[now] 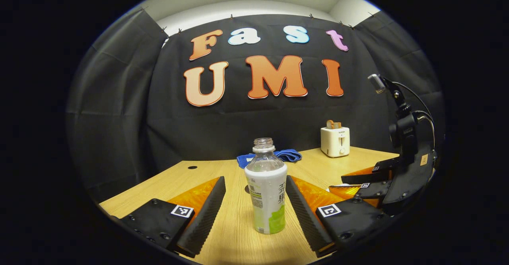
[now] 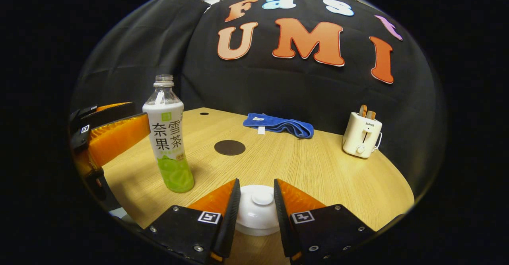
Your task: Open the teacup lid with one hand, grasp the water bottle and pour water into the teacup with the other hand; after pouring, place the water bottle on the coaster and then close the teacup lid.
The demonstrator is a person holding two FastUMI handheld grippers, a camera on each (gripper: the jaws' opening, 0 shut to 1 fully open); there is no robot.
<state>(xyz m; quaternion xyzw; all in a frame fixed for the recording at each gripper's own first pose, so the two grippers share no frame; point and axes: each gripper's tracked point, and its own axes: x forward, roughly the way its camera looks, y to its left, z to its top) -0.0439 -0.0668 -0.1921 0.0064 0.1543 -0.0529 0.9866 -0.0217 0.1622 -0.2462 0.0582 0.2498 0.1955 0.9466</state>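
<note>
Water bottle (image 1: 265, 189): clear plastic, uncapped, standing upright on the counter. A label wraps most of the body, white above and green toward the base, with dark printed characters. The clear shoulder and threaded neck rise above the label. In the right gripper view the water bottle (image 2: 168, 135) stands at the left, near the counter's front edge.

Teacup lid (image 2: 257, 209): white, round and domed, with a small round knob on top. It sits on the teacup at the near edge of the counter; the cup beneath it is mostly hidden.

Coaster (image 2: 230, 147): a dark flat disc lying on the counter, beyond the lid and to the right of the bottle, apart from both.

Left gripper (image 1: 255, 211): fingers spread wide, one on each side of the bottle's lower body, neither touching it. In the right gripper view the left gripper (image 2: 109, 131) shows at the far left, just beside the bottle.

Right gripper (image 2: 257, 207): fingers apart, flanking the lid close on either side; whether they touch it cannot be told. In the left gripper view the right gripper (image 1: 372, 185) shows at the right, low over the counter.

Counter (image 2: 318, 169): pale wood grain.

Blue cloth (image 2: 278, 125): folded, lying near the back edge.

Toaster (image 2: 362, 134): small, cream-coloured, at the back right, with slices poking from its slots.
</note>
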